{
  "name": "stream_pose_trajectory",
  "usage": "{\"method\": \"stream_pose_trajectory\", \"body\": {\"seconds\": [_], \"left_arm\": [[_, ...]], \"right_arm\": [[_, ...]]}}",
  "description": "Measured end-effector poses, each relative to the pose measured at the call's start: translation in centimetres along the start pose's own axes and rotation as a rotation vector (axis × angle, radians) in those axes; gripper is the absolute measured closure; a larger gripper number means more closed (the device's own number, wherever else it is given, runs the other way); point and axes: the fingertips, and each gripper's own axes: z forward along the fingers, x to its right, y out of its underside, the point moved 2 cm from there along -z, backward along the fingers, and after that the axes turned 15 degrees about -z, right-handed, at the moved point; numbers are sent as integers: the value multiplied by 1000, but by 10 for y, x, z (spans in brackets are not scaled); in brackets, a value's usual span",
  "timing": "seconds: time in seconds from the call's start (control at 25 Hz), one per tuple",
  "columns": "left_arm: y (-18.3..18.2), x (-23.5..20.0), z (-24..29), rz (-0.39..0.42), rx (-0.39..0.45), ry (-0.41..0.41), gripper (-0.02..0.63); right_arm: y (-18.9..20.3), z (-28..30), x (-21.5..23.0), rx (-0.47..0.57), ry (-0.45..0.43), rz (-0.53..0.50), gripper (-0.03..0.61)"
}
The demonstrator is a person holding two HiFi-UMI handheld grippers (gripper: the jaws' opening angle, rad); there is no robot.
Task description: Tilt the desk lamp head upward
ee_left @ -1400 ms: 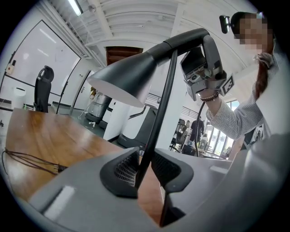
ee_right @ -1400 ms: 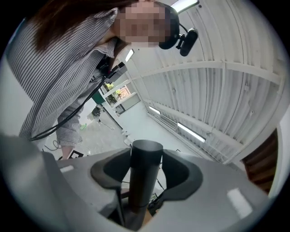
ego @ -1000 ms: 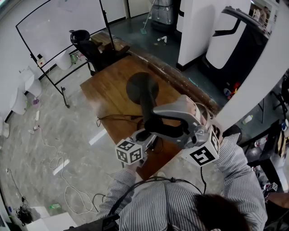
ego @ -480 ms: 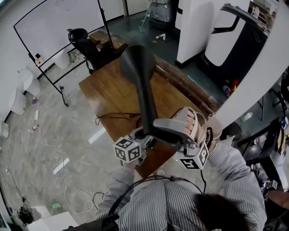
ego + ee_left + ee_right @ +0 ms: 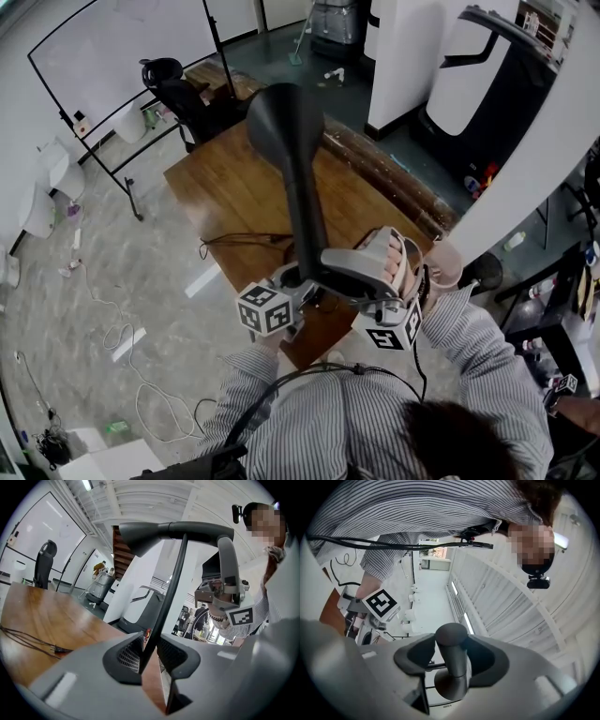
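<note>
A black desk lamp stands at the near edge of a wooden table (image 5: 225,192). Its flared head (image 5: 285,120) is raised high, and the long neck (image 5: 306,220) runs down to the grippers. My left gripper (image 5: 292,281) is shut on the lamp's thin stem (image 5: 165,603), which passes between its pads (image 5: 133,652). The head (image 5: 174,528) lies level across the top of the left gripper view. My right gripper (image 5: 330,274) is shut on the thick round rear end of the lamp head (image 5: 452,649), which fills the gap between its jaws.
A dark cable (image 5: 242,242) lies on the table's near left part. Beyond the table are a black office chair (image 5: 174,86), a whiteboard on a stand (image 5: 112,52) and a treadmill (image 5: 487,80). More cables trail on the floor (image 5: 131,361) at the left.
The lamp head has swung up from low over the table to high toward the camera. The right gripper tipped down and left with its rear end. The left gripper stayed put.
</note>
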Motion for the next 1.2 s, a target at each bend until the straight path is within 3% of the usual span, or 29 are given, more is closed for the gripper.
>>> {"method": "stream_pose_trajectory", "body": {"seconds": [0.44,0.76,1.2], "left_arm": [[0,0,2,0,-23,34,525],[1,-2,2,5,-24,49,525],[0,-1,2,6,-27,58,525]], "right_arm": [[2,-2,-17,-90,119,-61,376],[1,-2,-28,-183,206,-6,376],[-5,11,-19,-185,305,135,371]]}}
